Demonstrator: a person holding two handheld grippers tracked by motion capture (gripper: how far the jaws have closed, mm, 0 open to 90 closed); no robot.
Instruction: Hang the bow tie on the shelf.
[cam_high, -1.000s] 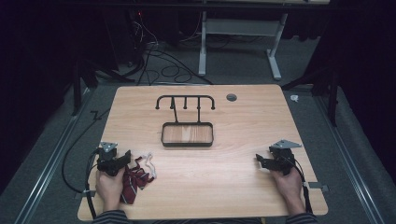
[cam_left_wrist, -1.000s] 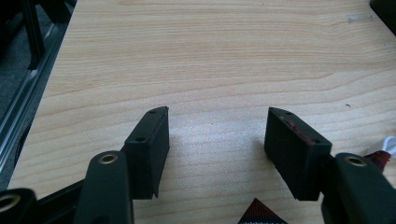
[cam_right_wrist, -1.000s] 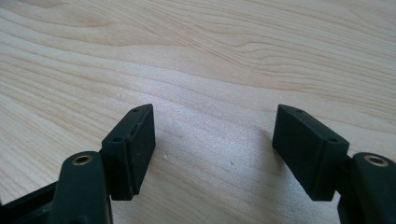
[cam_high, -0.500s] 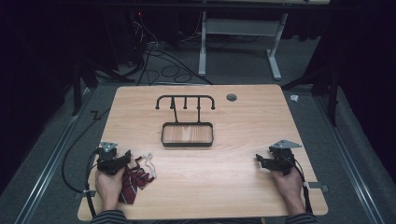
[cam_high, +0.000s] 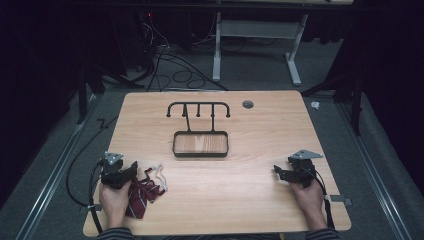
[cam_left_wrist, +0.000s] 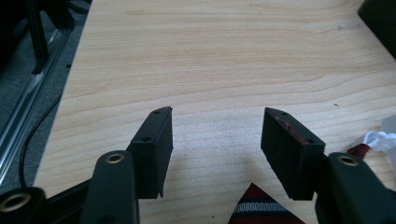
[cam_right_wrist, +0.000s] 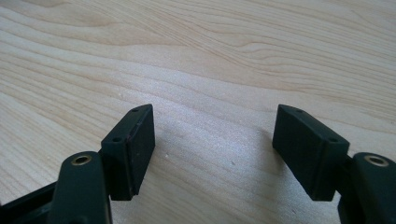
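A dark red striped necktie (cam_high: 141, 196) with a white tag lies crumpled at the table's front left, beside my left hand. My left gripper (cam_high: 131, 169) rests on the wood just left of it, open; in the left gripper view its jaws (cam_left_wrist: 215, 135) stand apart over bare wood, with a tip of the striped tie (cam_left_wrist: 259, 210) below them and white fabric (cam_left_wrist: 380, 139) at the right edge. My right gripper (cam_high: 278, 172) sits near the front right, open, jaws (cam_right_wrist: 212, 140) wide over bare wood.
A black wire rack with a tray base (cam_high: 200, 151) and a hooked top bar (cam_high: 198, 106) stands at the table's middle. A round grommet (cam_high: 248, 104) sits at the back. Cables and a desk frame lie on the floor beyond.
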